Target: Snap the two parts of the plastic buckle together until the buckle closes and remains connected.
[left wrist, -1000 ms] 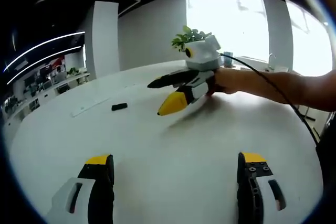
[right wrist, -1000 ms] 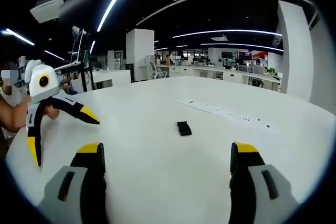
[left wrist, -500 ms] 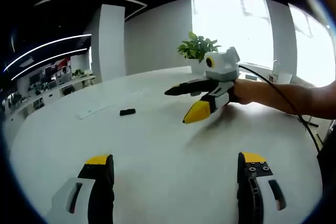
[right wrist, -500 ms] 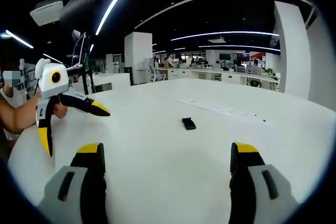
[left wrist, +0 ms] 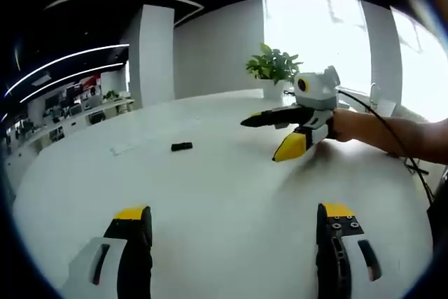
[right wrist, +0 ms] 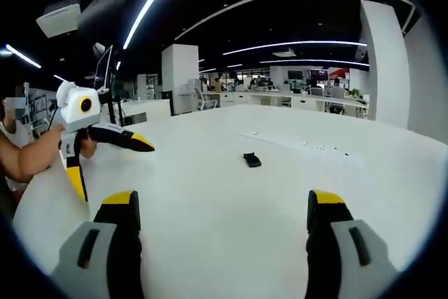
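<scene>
The buckle (left wrist: 181, 146) lies on the white table (left wrist: 231, 215) as one small dark piece, left of centre in the left gripper view and just right of centre in the right gripper view (right wrist: 252, 160); whether it is one part or two lying together is too small to tell. Both tools are spread wide and hold nothing: the left gripper (left wrist: 234, 223) shows its yellow-tipped jaws apart at the bottom of its view, and the right gripper (right wrist: 220, 209) does the same. In the left gripper view the right gripper (left wrist: 288, 129) appears at centre right, held in a hand (left wrist: 350, 125), its jaws open and pointing left toward the buckle. The buckle's long axis runs roughly across that view. It sits well ahead of both, and the right gripper looks the nearer.
</scene>
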Demonstrator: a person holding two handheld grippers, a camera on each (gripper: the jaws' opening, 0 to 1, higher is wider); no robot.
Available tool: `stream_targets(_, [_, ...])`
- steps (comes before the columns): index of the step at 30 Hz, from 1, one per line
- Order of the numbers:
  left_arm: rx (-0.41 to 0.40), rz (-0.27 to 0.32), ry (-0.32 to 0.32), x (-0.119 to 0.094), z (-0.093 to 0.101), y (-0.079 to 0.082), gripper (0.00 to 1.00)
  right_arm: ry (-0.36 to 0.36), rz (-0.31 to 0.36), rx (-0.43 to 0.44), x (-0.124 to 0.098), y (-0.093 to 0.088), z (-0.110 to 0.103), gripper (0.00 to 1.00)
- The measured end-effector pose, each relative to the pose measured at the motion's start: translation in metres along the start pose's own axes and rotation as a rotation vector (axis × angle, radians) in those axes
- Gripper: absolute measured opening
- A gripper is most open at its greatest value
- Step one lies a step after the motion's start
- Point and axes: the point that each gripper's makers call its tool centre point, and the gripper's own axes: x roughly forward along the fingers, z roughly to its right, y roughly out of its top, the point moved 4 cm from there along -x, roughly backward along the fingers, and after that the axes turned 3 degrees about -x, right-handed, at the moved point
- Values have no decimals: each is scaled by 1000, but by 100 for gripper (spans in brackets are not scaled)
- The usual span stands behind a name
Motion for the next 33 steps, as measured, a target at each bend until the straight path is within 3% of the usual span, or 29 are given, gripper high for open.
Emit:
stream_targets(13, [-37,51,1,-11,-6,7,100,-23,4,3,-13,0,-5,100])
stream_targets(23, [-78,54,15,-17,-7,2,100,-27,0,1,-27,-2,-22,100])
stream_targets(26, [-88,51,20,-17,-10,1,100,-32,-2,7,-28,-2,-15,100])
stream_targets(33, [-96,49,27,-18,-14,2,100,-33,6,18,-41,-2,-21,100])
